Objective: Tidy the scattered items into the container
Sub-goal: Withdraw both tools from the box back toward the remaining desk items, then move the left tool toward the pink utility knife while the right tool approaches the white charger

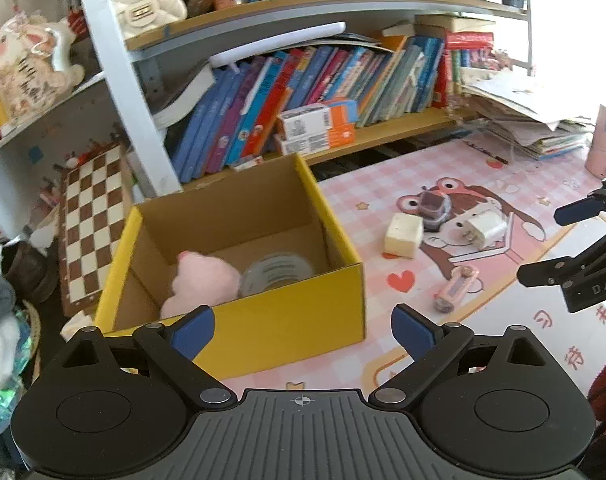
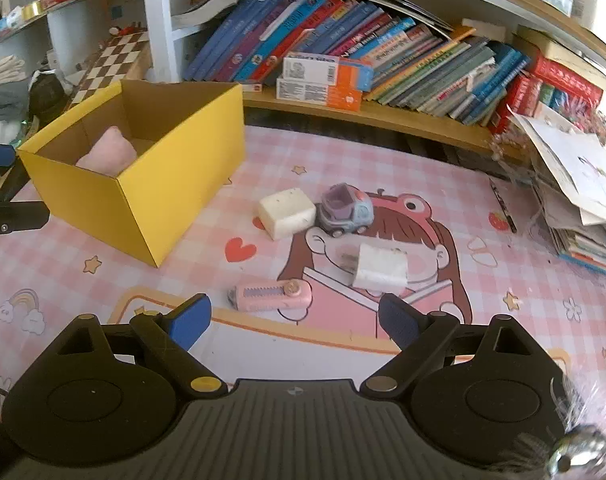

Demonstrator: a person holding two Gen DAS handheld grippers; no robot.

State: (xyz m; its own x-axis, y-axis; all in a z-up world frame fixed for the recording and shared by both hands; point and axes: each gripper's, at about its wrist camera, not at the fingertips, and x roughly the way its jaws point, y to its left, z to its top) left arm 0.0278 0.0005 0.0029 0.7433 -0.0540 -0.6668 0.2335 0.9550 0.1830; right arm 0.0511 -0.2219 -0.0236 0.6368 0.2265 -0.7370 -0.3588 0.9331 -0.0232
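At lower centre of the right wrist view the right gripper hangs above the pink checked desk mat with its blue-padded jaws spread wide and nothing between them. Just beyond its fingertips lies a pink utility knife, flat on the mat, and to the right of that a white charger plug. Farther up, near mid-frame, a cream block — perhaps an eraser or a sponge, the view is too soft to say — sits touching a small grey-purple toy car.

Left of centre in that view stands the yellow cardboard box, open at the top, with a pink plush toy inside.

From the left wrist view, the left gripper hovers at the box's near wall, jaws likewise wide and empty. Down in the box the plush lies at the left, and beside it, touching, a roll of clear tape. At the right edge of this frame the other gripper shows — dark arms, blue pads — over the mat.

Behind, a shelf of leaning books fills the upper part of both views.
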